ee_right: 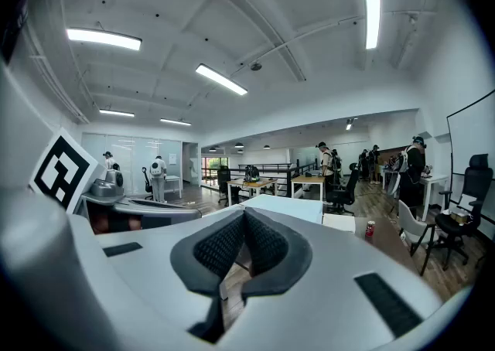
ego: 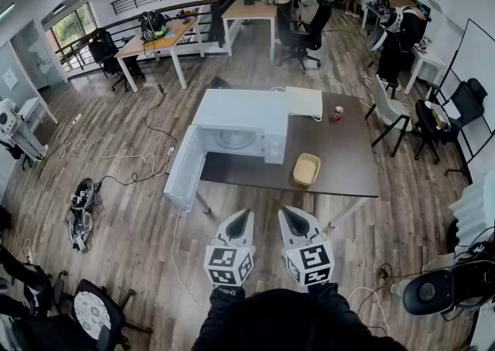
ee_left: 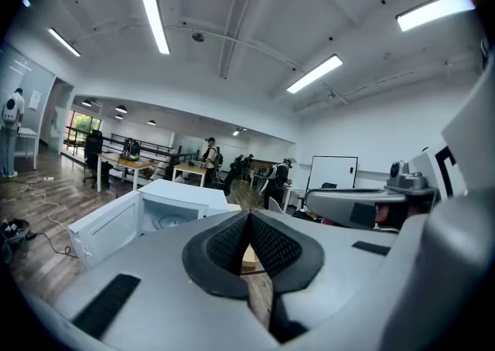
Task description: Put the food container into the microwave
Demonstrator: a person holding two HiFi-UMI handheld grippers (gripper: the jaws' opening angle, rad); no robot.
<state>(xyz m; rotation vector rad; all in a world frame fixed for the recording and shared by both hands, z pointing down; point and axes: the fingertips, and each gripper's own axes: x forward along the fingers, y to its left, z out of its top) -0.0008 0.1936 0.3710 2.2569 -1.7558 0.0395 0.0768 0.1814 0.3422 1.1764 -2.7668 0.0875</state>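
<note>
**Both grippers closed and empty, held short of the table**

Large open office with a wood plank floor (ego: 124, 210). Light desks and black office chairs stand along the far side, people stand at the back, and cables trail over the boards.

In the middle is a dark table (ego: 348, 152). A white microwave (ego: 240, 114) sits on its left end. The microwave door (ego: 184, 168) hangs wide open to the left, past the table edge, and the cavity shows.

The food container (ego: 306, 169), pale yellow and open-topped, lies on the table near the front edge. It is just right of the microwave and not touching it. A small red can (ego: 338, 113) stands further back, well apart from the container.

The person's dark sleeves reach forward, low in the head view. The left gripper (ego: 240, 216) and right gripper (ego: 289, 213) are side by side, roughly level, above the floor in front of the table. Each has its jaws pressed together at the tips with nothing between them.
</note>
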